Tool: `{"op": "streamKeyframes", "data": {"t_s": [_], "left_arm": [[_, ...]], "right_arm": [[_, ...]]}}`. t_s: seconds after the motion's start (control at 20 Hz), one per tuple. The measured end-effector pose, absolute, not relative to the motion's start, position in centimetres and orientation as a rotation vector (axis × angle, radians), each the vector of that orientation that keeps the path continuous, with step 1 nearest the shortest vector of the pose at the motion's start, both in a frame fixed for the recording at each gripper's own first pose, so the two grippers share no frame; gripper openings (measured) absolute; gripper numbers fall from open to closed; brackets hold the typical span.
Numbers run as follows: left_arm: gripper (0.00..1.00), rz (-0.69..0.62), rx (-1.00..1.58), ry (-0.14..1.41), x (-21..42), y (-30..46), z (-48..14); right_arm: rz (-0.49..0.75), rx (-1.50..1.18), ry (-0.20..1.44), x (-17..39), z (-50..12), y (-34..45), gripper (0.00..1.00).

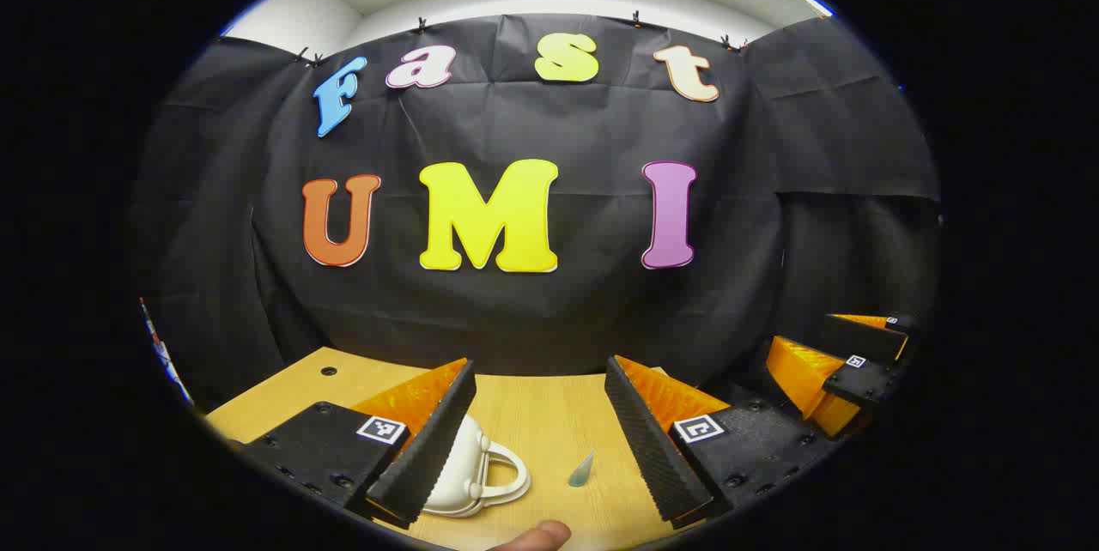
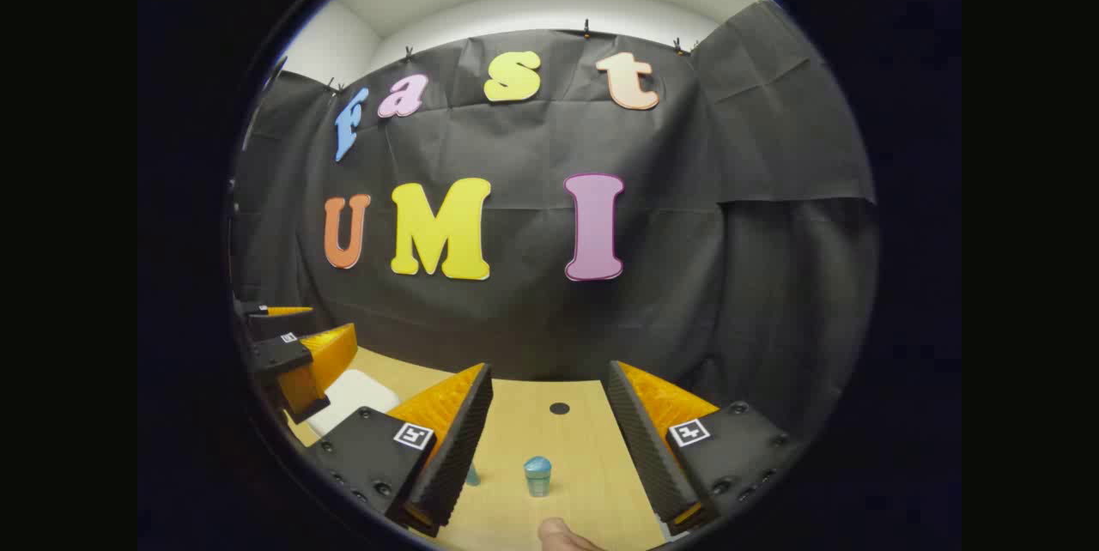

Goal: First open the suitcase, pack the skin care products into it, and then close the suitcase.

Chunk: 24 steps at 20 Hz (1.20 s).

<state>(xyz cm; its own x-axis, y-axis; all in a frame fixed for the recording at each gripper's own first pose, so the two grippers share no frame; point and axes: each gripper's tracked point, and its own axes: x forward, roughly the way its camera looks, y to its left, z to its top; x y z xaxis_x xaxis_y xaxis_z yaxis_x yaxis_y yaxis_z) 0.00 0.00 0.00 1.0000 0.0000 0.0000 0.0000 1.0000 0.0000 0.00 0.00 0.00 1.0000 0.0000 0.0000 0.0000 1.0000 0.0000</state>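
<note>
- Left tongs (image 1: 539,439): spread, empty, above bench (image 1: 549,414).
- Right tongs (image 2: 549,439): spread, empty.
- Suitcase (image 1: 468,469): white, at 7 o'clock, apparently closed.
- Bottle (image 2: 537,475): unpacked; all steps likely remain.

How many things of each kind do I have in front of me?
White suitcase: 1
Blue skin care items: 2 (bottle, pointed piece)
Claws: 2 (left claw, right claw), both open
Total: 5

Suitcase (image 1: 468,469) left, small bottle (image 2: 537,475) right; bare table (image 1: 549,414) between.
</note>
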Motion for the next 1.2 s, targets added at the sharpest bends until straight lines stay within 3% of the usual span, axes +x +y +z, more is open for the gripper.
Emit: {"op": "streamKeyframes", "data": {"t_s": [0.95, 1.2], "left_arm": [[0.97, -0.039, -0.001, 0.047, 1.1, -3.0, -2.5], [0.98, -0.032, 0.082, 0.087, 2.3, -1.4, -7.5]], "right_arm": [[-0.001, -0.034, 0.047, 2.3, -2.3, -2.2, 0.81], [-0.016, -0.058, 0.049, 3.2, -2.2, -3.1, 0.81]]}}
